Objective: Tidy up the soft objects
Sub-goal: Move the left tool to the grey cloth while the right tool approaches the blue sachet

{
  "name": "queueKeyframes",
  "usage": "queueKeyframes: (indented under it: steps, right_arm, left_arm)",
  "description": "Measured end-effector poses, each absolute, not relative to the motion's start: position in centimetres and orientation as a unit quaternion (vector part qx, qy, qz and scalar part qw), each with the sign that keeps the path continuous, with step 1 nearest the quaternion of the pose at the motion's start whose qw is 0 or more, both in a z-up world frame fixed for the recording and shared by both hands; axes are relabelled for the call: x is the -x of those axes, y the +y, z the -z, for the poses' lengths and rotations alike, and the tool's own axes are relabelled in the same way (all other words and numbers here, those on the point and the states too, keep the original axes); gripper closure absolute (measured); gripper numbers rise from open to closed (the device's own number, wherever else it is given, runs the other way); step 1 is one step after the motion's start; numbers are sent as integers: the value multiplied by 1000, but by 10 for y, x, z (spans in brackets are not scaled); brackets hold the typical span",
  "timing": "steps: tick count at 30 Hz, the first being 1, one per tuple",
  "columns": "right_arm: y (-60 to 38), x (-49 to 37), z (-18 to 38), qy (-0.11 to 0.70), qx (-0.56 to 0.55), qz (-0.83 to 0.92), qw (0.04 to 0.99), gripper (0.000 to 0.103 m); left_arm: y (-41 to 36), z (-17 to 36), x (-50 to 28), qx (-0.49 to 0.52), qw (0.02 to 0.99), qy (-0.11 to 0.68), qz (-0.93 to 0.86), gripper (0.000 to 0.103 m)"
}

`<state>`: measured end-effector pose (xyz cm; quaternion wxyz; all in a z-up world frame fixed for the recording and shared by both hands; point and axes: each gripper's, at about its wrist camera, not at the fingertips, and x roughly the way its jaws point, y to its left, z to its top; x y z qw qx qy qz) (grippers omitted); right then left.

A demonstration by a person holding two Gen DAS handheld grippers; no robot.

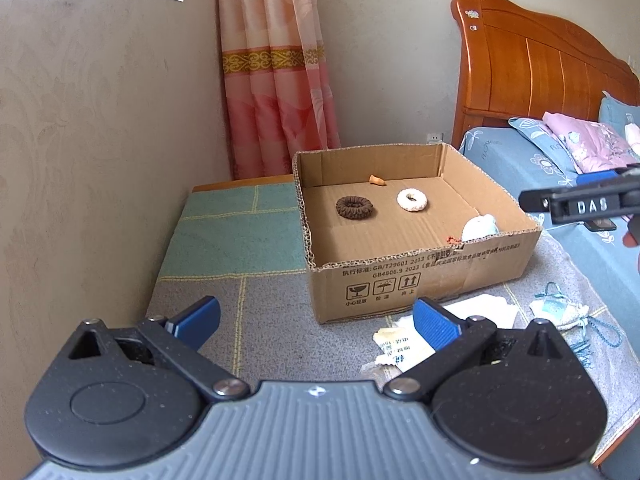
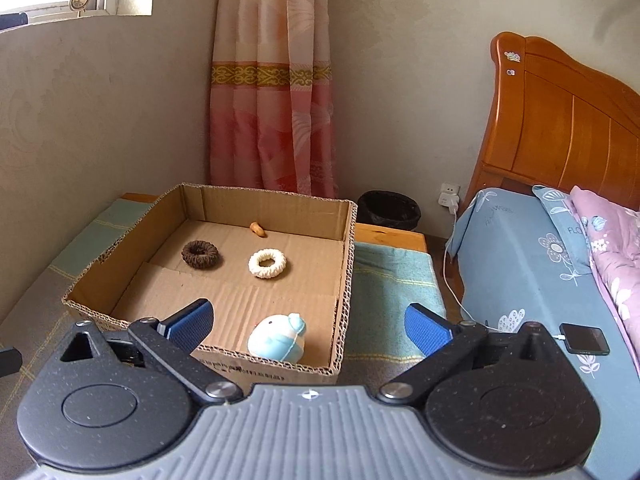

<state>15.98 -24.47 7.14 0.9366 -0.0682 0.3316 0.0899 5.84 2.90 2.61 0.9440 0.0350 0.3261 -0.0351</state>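
Note:
An open cardboard box [image 2: 344, 280] [image 1: 420, 280] stands on a cloth-covered table. Inside lie a brown knitted ring [image 2: 200, 255] [image 1: 354, 207], a white knitted ring [image 2: 267, 263] [image 1: 412, 200], a small orange piece [image 2: 257, 229] [image 1: 377, 180] and a pale blue and white plush toy [image 2: 278, 338] [image 1: 479, 228] at the near right corner. My right gripper [image 2: 308, 326] hangs open above the box's near edge, the plush below and between its fingers, untouched. My left gripper [image 1: 316, 322] is open over the table in front of the box, holding nothing. The right gripper's side [image 1: 580, 202] shows at the right.
In front of the box lie white paper scraps [image 1: 404, 344] and a small drawstring pouch [image 1: 564, 312]. A bed with blue bedding [image 2: 532, 264] and a phone [image 2: 586, 338] on a charging cable is on the right. A black bin [image 2: 389, 210] stands behind the table, and a wall runs along the left.

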Motion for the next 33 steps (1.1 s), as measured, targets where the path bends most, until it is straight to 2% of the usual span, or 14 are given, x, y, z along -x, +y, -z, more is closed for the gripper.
queueKeyframes:
  steps: [9, 18, 33]
  right_arm:
    - [-254, -121, -33, 338, 115, -22, 934, 0]
    - [-271, -96, 2, 391, 81, -25, 916, 0]
    - [-271, -98, 4, 396, 71, -25, 915, 0]
  left_arm:
    - [22, -7, -49, -20, 936, 347, 53, 1]
    - [-6, 21, -45, -61, 921, 377, 79, 1]
    - [-1, 57, -65, -28, 901, 426, 74, 1]
